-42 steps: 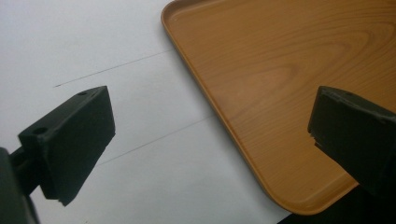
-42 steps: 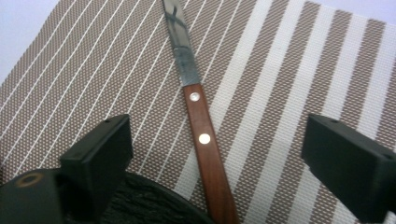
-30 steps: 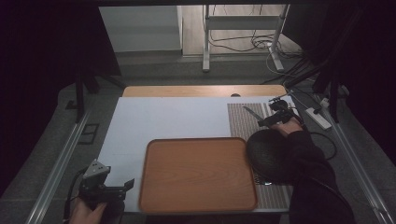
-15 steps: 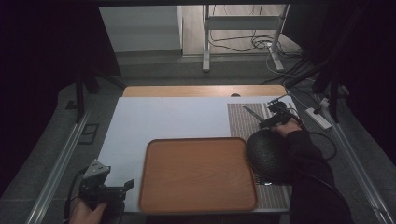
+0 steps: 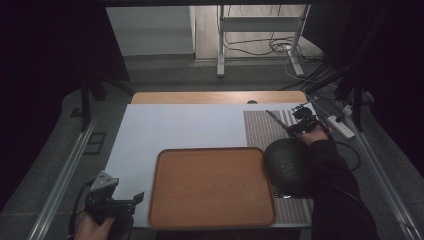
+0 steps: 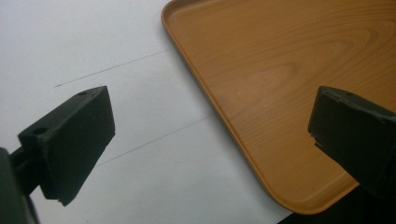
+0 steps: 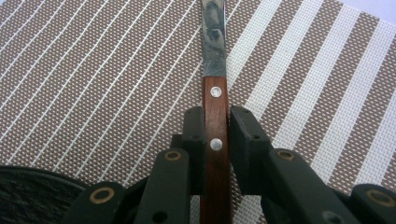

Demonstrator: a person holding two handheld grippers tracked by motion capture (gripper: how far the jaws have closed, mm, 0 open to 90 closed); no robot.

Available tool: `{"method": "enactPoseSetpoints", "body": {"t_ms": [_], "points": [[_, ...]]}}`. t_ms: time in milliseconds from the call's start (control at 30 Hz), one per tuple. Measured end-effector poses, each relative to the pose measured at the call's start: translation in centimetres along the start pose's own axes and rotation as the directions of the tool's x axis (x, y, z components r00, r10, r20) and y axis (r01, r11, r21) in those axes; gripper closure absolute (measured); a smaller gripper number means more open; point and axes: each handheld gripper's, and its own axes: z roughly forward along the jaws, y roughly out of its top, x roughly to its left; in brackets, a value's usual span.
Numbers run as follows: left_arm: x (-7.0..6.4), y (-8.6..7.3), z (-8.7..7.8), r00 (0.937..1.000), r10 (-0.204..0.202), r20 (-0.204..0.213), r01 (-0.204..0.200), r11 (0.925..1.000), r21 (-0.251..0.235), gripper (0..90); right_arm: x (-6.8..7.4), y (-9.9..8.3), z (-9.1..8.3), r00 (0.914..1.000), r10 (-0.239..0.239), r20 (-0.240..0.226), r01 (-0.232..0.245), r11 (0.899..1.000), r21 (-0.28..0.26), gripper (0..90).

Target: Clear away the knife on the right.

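Holding knife point(image 7: 215, 105) unchanged | right gripper point(image 7: 215, 128) clamped | left gripper point(image 6: 205, 144) unmoved

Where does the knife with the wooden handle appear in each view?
High view: the knife lies at far right over the striped mat, held in the right claw.
Left gripper view: not in it; wooden tray and white table surface there.
Right gripper view: centre, riveted handle clamped between the jaws, blade pointing up.
Shared landmark: the striped mat.

Knife point(image 7: 214, 84) with glossy metal blade and riveted wood handle, woven striped mat point(image 7: 93, 70), smooth wood-grain tray point(image 6: 289, 74)
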Motion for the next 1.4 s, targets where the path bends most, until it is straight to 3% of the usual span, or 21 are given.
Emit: {"method": "enactPoseSetpoints", "body": {"t_ms": [267,567,1033,1267,1400], "points": [[0.0,0.0,0.0,1.0000,0.001,0.000,-0.001,1.0000,0.000,1.5,0.1,0.0,0.0,0.9996,-0.026,0.012,0.026,1.000,-0.003,77.0],[0.0,0.0,0.0,1.0000,0.003,-0.001,-0.003,1.0000,0.001,1.5,-0.3,0.0,-0.7,0.9996,0.021,0.017,-0.020,0.999,-0.045,77.1],[0.0,0.0,0.0,1.0000,0.004,-0.002,-0.004,1.0000,0.002,1.5,-0.2,0.3,-2.6,0.9989,0.047,0.003,-0.046,0.992,-0.115,77.1],[-0.1,0.0,0.0,1.0000,0.005,-0.003,-0.005,1.0000,0.003,1.5,0.9,0.0,-3.6,0.9991,0.038,-0.019,-0.040,0.989,-0.140,77.1],[-0.1,0.0,0.0,1.0000,0.005,-0.003,-0.005,1.0000,0.003,1.5,2.5,-0.2,-4.0,0.9991,0.011,-0.042,-0.017,0.989,-0.147,77.0]]}}
